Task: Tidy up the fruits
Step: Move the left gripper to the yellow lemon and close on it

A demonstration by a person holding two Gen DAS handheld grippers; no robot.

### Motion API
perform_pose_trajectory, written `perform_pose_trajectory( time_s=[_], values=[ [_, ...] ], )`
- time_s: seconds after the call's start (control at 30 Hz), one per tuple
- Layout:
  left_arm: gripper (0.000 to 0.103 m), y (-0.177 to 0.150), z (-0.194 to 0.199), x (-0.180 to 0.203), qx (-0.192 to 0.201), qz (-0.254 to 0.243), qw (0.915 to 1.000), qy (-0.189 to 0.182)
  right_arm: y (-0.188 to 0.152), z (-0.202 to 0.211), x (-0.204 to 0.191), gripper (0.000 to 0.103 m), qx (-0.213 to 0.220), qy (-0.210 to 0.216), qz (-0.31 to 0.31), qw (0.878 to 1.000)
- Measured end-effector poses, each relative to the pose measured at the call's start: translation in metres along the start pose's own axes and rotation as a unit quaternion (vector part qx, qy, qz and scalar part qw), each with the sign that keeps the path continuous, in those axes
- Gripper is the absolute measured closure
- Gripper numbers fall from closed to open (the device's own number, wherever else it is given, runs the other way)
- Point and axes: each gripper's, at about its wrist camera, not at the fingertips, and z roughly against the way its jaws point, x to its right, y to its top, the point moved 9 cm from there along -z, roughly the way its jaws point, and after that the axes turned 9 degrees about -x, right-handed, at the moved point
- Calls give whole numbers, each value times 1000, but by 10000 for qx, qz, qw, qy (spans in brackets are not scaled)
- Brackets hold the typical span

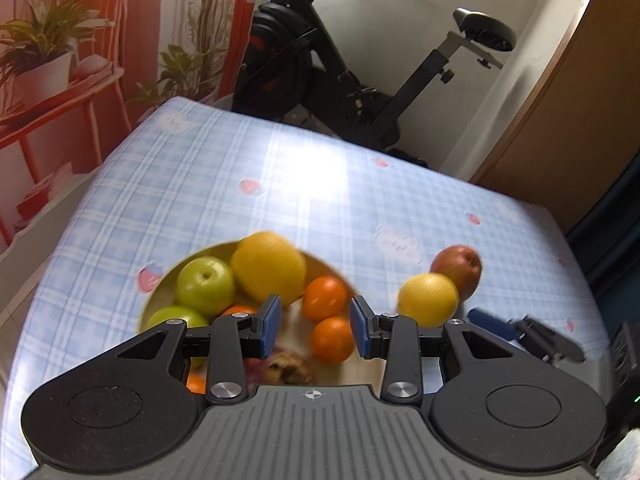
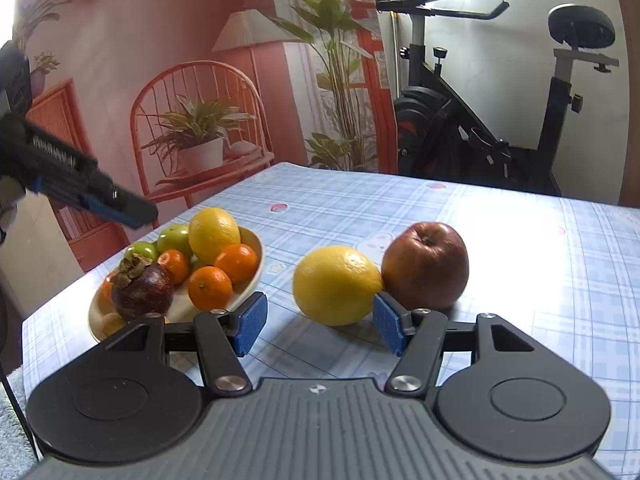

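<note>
A cream bowl (image 1: pixel 154 300) (image 2: pixel 258 248) holds green apples (image 1: pixel 205 285), a lemon (image 1: pixel 267 268), several oranges (image 1: pixel 325 297) and a dark mangosteen (image 2: pixel 142 290). To its right on the checked cloth lie a loose lemon (image 2: pixel 336 284) (image 1: pixel 428 300) and a red apple (image 2: pixel 426 266) (image 1: pixel 458 270), touching each other. My left gripper (image 1: pixel 316 326) (image 2: pixel 136 210) hangs open above the bowl with nothing between its pads. My right gripper (image 2: pixel 320 326) (image 1: pixel 516 330) is open low over the table, its fingertips just short of the loose lemon.
The table under the blue checked cloth (image 1: pixel 320 184) ends at a far edge. Behind it stands an exercise bike (image 2: pixel 480 128), with a printed backdrop of plants and a chair on the left. A wooden door (image 1: pixel 560 100) is at the right.
</note>
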Motion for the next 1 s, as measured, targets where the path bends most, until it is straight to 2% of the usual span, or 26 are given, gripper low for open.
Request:
perform_pose_trajectory(
  time_s=[0.2, 0.37, 0.6, 0.77, 1.0],
  values=[
    [65, 25, -33, 59, -17, -69, 9989, -463, -8, -7, 16, 41, -119, -130, -318, 9993],
    [65, 30, -69, 94, -259, -267, 9982, -465, -9, -8, 13, 41, -184, -89, -245, 9995],
    [65, 30, -100, 96, -567, -215, 9972, -431, -10, -13, 10, 41, -245, -2, -182, 9995],
    [65, 34, -115, 93, -697, -84, 9966, -425, -9, -22, 9, 41, -480, 146, -125, 9987],
    [65, 25, -117, 99, -863, -335, 9944, -512, -9, -23, 9, 41, -467, 251, -189, 9984]
  ],
)
